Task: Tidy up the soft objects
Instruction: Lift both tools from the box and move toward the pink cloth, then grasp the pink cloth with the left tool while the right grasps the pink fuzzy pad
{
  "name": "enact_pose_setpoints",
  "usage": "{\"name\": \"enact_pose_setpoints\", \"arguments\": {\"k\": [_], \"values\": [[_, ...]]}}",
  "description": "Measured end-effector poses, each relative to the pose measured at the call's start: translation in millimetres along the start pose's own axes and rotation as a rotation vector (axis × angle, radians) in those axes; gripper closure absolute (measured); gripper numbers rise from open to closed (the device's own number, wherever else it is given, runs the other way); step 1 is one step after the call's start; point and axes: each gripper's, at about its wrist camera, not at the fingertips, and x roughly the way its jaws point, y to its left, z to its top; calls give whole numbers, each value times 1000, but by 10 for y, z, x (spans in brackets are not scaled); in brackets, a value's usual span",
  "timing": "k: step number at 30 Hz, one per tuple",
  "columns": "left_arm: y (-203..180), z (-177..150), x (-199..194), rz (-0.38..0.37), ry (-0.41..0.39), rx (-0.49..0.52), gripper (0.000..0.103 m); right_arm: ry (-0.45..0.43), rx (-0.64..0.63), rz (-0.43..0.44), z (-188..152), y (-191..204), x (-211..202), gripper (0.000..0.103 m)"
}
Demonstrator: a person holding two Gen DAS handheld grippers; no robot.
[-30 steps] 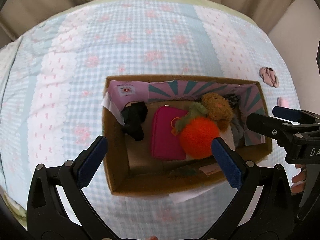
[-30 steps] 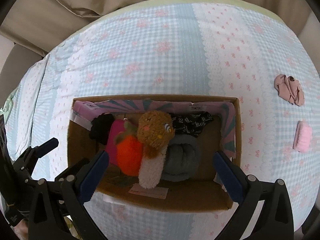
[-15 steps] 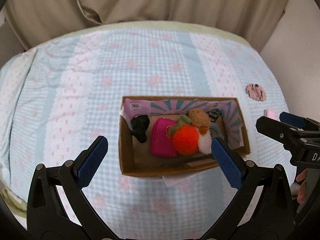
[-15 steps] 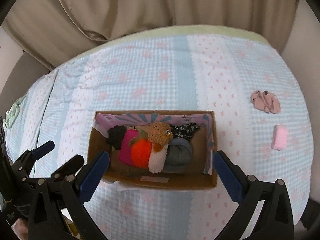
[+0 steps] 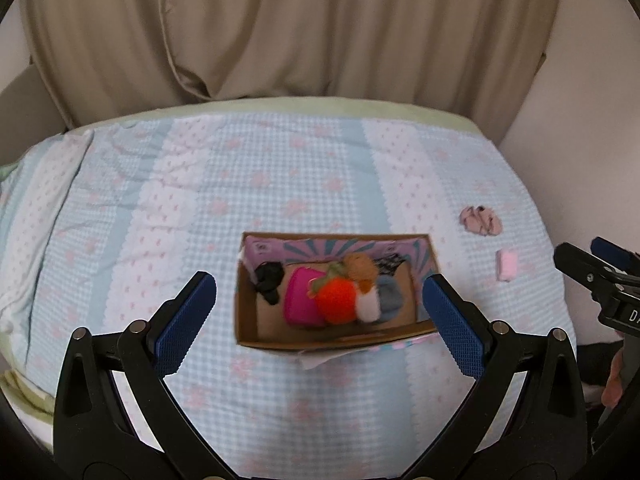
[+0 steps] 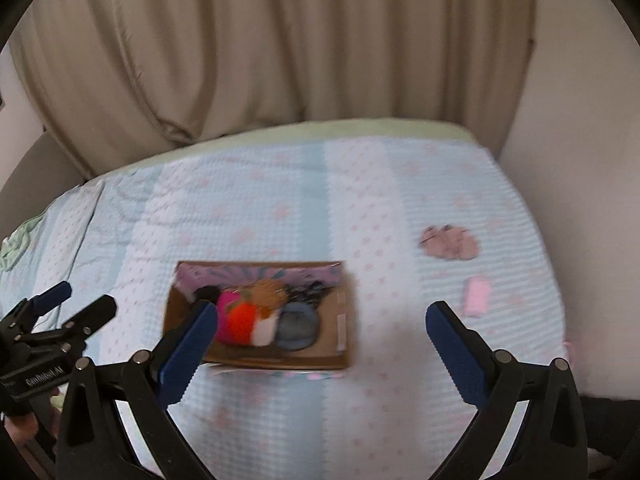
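Both claws, left claw [image 5: 318,308] and right claw [image 6: 320,334], hang spread and empty above the bed, so the pink scrunchie [image 6: 450,242] and pink roll [image 6: 476,296] right of the cardboard box [image 6: 346,320] likely need collecting next.

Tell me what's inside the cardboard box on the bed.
The cardboard box holds a black item, pink pouch, orange plush, brown plush, grey bundle, patterned fabric. Anything beneath stays hidden.

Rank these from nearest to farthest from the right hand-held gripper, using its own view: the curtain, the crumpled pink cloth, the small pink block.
1. Small pink block, by the right finger.
2. Crumpled pink cloth, beyond it.
3. Curtain, behind the bed.
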Motion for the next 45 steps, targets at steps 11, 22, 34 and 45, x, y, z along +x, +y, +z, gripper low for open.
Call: {"name": "enact_pose_setpoints", "arguments": {"k": [11,22,34,45], "values": [[-1370,184,74,-33,-30,31,0,-1,33,-12,101,-1276,-151,0],[-2725,377,918,-79,75,82,0,113,22,27,213,-2423,398,0],[-3488,677,2268,-148,279,212,0,261,124,56,149,-2940,1258,10],[-3948,769,3760,-237,414,378,0,400,269,28,-128,-3033,2278,19]]}}
